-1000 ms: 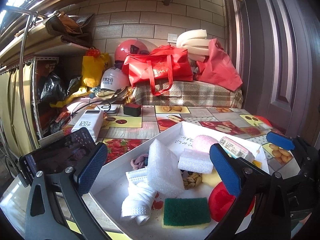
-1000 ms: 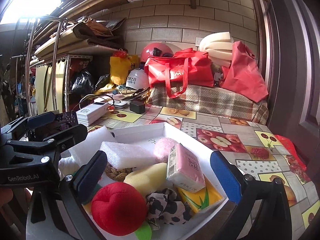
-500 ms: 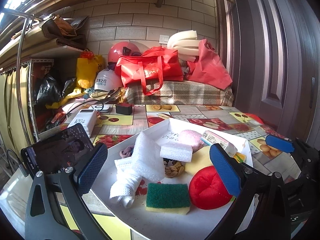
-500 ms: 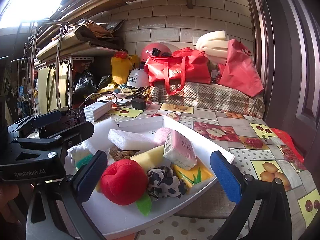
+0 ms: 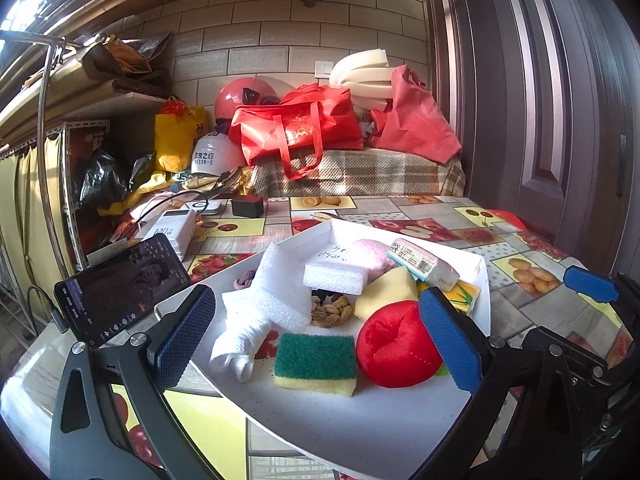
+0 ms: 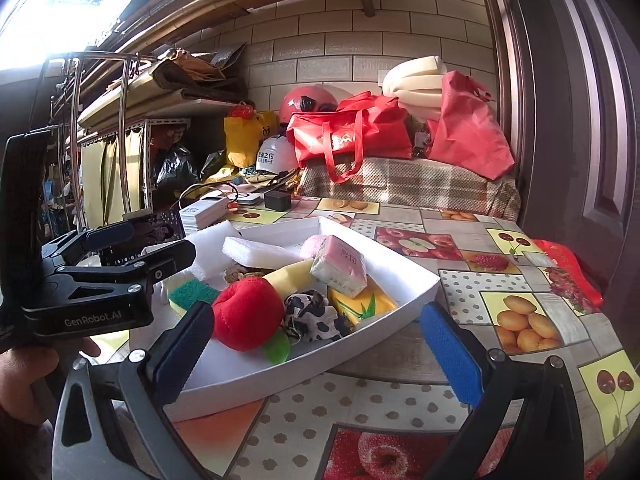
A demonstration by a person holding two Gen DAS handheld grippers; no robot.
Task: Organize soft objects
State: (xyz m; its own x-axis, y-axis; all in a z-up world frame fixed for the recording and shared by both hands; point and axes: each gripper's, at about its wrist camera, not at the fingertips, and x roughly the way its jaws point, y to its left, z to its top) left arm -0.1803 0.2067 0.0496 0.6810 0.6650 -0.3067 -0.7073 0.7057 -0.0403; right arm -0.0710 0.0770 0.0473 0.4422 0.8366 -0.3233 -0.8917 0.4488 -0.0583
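A white tray [image 5: 360,420] [image 6: 400,300] on the fruit-print table holds soft things: a red plush apple [image 5: 394,350] [image 6: 246,314], a green and yellow sponge [image 5: 316,364], white foam pieces [image 5: 280,288], a white cloth [image 5: 240,344], a rope knot [image 5: 332,310], a yellow sponge wedge [image 5: 386,292], a pink tissue pack [image 6: 340,266] and a cow-print cloth [image 6: 314,316]. My left gripper [image 5: 316,344] is open over the tray's near end, empty. My right gripper [image 6: 316,354] is open at the tray's near rim, empty.
A phone [image 5: 120,288] stands left of the tray. A white power bank [image 5: 172,234] and black charger [image 5: 248,206] lie further back. Red bags [image 5: 300,132], helmets and a plaid cushion line the brick wall. A door [image 5: 560,100] is on the right.
Both grippers have drawn back toward me and risen; the tray and its things sit further away and lower in both views. Nothing was grasped.
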